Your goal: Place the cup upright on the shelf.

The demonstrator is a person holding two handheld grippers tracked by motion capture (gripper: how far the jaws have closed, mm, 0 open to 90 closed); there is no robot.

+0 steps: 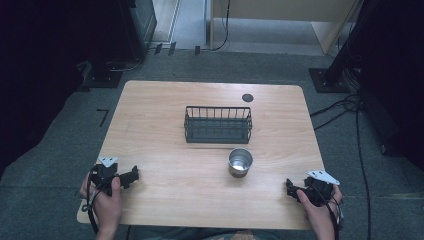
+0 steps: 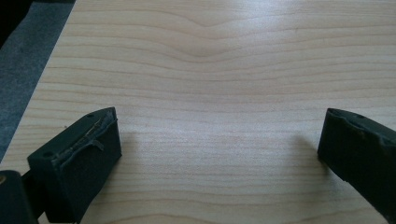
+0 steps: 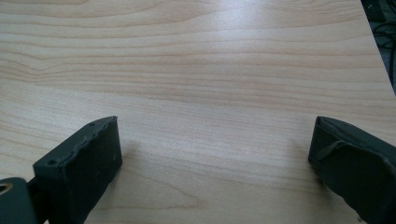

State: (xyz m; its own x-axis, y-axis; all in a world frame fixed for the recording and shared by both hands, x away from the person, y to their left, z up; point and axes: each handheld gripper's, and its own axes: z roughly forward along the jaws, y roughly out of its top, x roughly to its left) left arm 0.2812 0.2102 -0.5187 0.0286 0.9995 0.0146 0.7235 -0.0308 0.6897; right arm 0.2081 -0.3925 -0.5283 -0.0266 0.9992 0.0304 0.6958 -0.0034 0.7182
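The metal cup [image 1: 240,162] is standing upright on the wooden surface [image 1: 165,140], right of centre, just near of the black wire basket [image 1: 218,124]. The right gripper [image 1: 291,188] is resting at the near right edge, well apart from the cup, its jaws spread over bare wood. The left gripper [image 1: 133,174] is lying at the near left, jaws likewise spread, holding nothing.

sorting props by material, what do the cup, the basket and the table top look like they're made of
Cup: looks like bare metal, probably steel; silvery wall, bright glints inside.
Basket: seemingly dark coated wire; thin upright bars you can see through, matte.
Table top: light wood or wood-look laminate; wavy grain lines with a soft sheen.
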